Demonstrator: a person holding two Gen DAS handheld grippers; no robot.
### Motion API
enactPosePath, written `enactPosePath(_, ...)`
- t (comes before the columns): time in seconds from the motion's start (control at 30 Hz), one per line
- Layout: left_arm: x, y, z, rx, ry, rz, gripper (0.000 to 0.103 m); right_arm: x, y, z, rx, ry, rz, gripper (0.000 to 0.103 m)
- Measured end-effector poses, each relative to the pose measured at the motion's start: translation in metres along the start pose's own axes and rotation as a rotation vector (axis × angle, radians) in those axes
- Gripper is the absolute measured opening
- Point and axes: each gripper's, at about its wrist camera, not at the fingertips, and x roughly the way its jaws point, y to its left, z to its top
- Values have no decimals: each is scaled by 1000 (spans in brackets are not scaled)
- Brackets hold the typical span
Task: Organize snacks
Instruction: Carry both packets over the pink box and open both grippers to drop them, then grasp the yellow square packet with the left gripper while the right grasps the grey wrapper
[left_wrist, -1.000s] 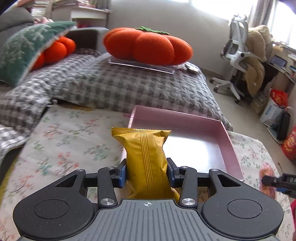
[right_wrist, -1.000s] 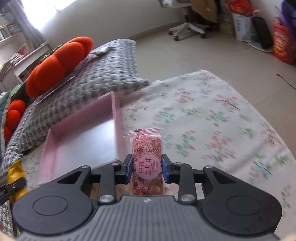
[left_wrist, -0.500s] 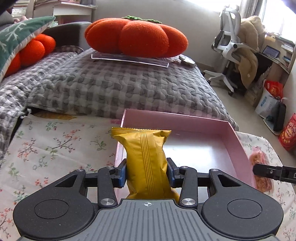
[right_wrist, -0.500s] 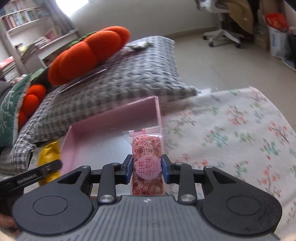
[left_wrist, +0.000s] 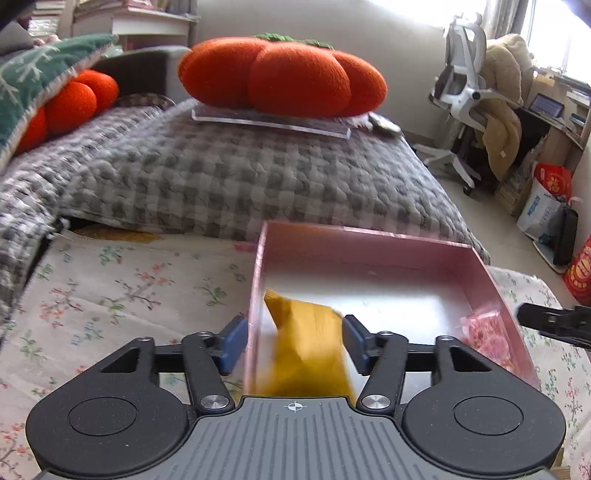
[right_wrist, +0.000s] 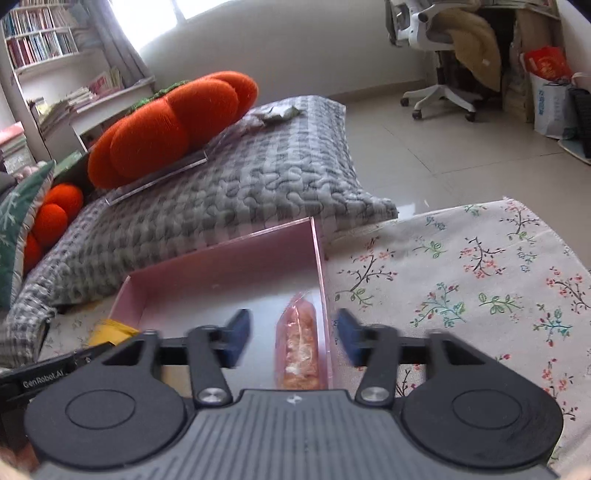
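A pink tray (left_wrist: 369, 251) (right_wrist: 221, 266) sits on the floral cloth. My left gripper (left_wrist: 294, 343) hangs over the tray's near left corner with its jaws opening. A yellow snack packet (left_wrist: 306, 343) is blurred and tipping down between the pads, free of their grip. It also shows as a yellow snack packet (right_wrist: 110, 330) beside the left gripper (right_wrist: 55, 369) in the right wrist view. My right gripper (right_wrist: 293, 339) (left_wrist: 554, 325) is opening too. A pink snack packet (right_wrist: 297, 350) (left_wrist: 487, 332) lies loose in the tray along its right wall.
A grey checked quilt (left_wrist: 258, 177) lies right behind the tray and carries an orange pumpkin cushion (left_wrist: 280, 81) on a clear board. The floral cloth (right_wrist: 461, 277) spreads right of the tray. An office chair (right_wrist: 443, 74) and bags (left_wrist: 546, 199) stand on the floor beyond.
Both grippers came over the tray and then opened. The yellow packet slipped down from upright into the tray. The pink packet dropped flat against the tray's right wall.
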Motion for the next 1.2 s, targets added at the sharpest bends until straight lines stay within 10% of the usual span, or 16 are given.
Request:
enactPosePath(0.5, -82, -3, -16, -26, 6, 22, 76, -86, 4, -9, -89, -6, 11, 89)
enactPosePath(0.8, -111, -25, -60, 97, 50, -1, 83, -110, -16, -26, -8, 43, 9, 91)
enactPosePath(1.2, -96, -19, -97, -59, 253, -141, 87, -123, 2, -63, -159, 91, -20, 94)
